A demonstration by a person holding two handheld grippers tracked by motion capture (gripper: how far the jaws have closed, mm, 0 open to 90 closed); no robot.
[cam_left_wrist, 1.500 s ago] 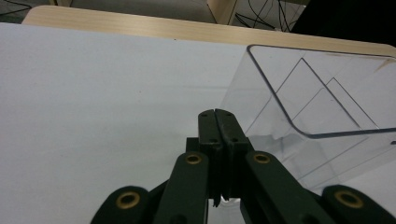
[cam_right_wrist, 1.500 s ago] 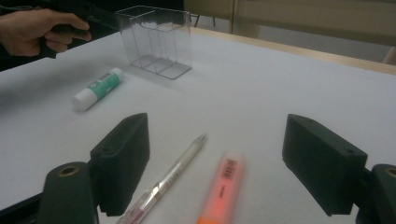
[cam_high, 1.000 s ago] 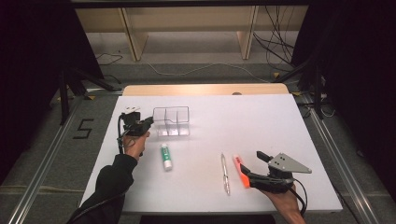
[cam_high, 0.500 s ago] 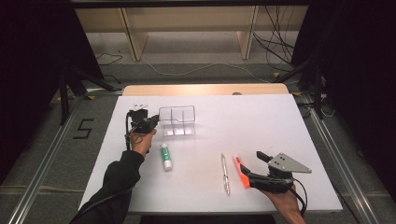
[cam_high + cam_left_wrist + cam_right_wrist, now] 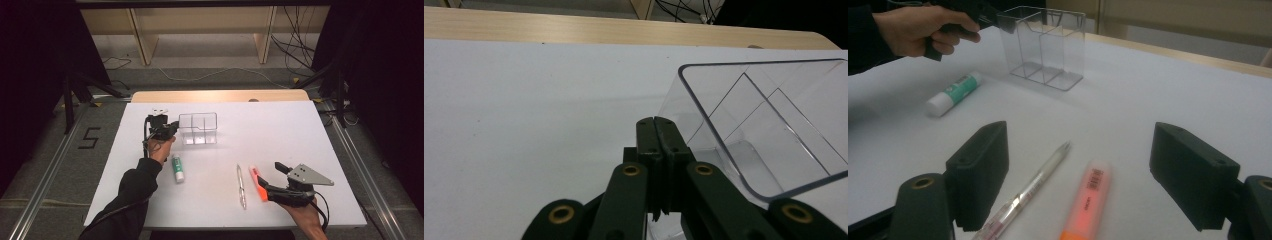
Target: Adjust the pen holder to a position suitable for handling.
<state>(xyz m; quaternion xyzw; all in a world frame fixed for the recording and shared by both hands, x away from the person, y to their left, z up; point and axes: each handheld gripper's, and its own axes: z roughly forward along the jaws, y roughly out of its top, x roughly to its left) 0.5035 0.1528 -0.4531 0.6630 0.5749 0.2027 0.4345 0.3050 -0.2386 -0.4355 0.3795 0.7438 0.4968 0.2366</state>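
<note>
You had your left gripper [image 5: 167,129] clenched on the left wall of the clear, square-cornered plastic organiser with inner dividers [image 5: 198,128], which stood upright toward the back of the matte white table [image 5: 300,130], its compartments empty. Judging by that, the sorting had hardly begun: the smooth white glue stick with a green label [image 5: 177,168], the slim translucent pen [image 5: 241,185] and the glossy orange highlighter [image 5: 258,183] all lay loose on the table. Your right gripper [image 5: 1079,187] rested released, its blocky black jaws standing wide either side of pen and highlighter, gripping neither.
</note>
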